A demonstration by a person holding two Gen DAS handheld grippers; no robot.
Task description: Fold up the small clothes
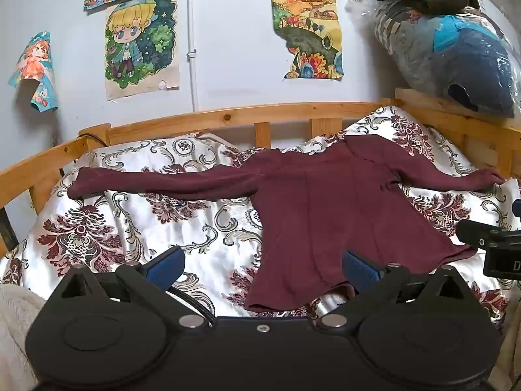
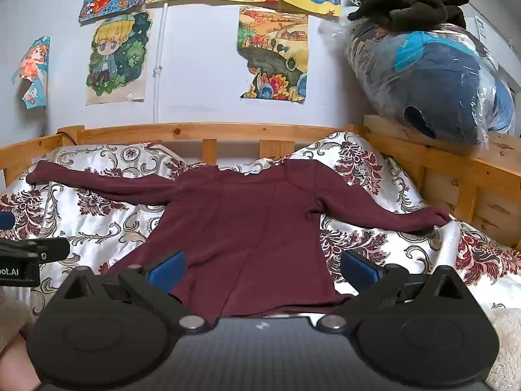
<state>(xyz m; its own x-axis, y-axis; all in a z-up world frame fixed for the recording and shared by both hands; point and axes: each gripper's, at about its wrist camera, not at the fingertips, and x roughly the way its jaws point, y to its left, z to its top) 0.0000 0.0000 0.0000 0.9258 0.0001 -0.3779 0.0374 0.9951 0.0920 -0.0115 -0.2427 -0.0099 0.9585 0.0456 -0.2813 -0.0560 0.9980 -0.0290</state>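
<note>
Floral bedspread (image 1: 136, 228), maroon top (image 1: 325, 215) spread flat, both grippers (image 1: 263, 268) (image 2: 263, 268) level above hem, fingers wide

A child's bedroom is seen: a wooden bed frame (image 2: 208, 128), a floral bedspread (image 2: 358, 163), cartoon drawings (image 2: 117, 55) taped on the wall.

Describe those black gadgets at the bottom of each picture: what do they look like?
Each tool, left tool and right tool, has a matte black body with two round discs, silver bolts, black linkages and blue textured fingers. A black cable runs under the left one. White lettering marks their sides.
</note>
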